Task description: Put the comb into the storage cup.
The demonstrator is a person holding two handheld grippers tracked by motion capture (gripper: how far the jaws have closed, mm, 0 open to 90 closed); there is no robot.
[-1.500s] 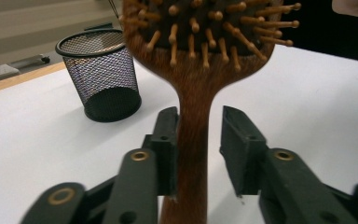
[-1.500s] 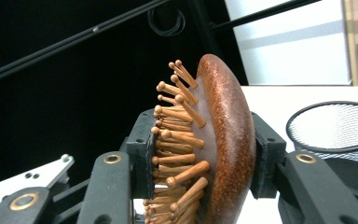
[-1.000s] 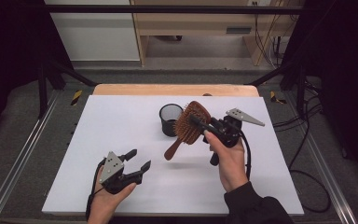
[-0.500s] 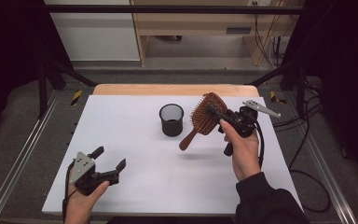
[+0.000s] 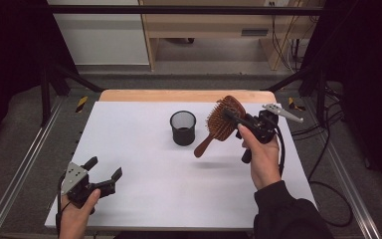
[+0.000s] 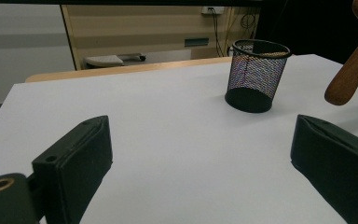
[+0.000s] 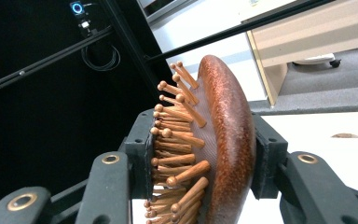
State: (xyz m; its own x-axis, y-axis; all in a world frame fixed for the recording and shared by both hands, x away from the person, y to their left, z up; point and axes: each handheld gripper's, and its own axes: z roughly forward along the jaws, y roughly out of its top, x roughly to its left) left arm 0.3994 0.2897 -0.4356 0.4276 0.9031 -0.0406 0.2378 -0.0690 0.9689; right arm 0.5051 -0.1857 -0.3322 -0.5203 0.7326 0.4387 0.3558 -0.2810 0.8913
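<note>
Holding brown wooden paddle hairbrush (image 5: 222, 121) clamped by head in right gripper (image 5: 242, 121), raised right of black mesh cup (image 5: 183, 128); handle likely lowered into cup next. Left gripper (image 5: 101, 170) open, idle at white table (image 5: 144, 164) near edge.

The left gripper (image 5: 102, 173) is held low at about seven o'clock on the table, jaws spread wide and apparently just above the surface, gripped by the left hand (image 5: 74, 211). The right gripper (image 5: 235, 118) is raised at two o'clock by the right hand (image 5: 261, 159), jaws clamped on a hairbrush (image 5: 220, 123).
</note>
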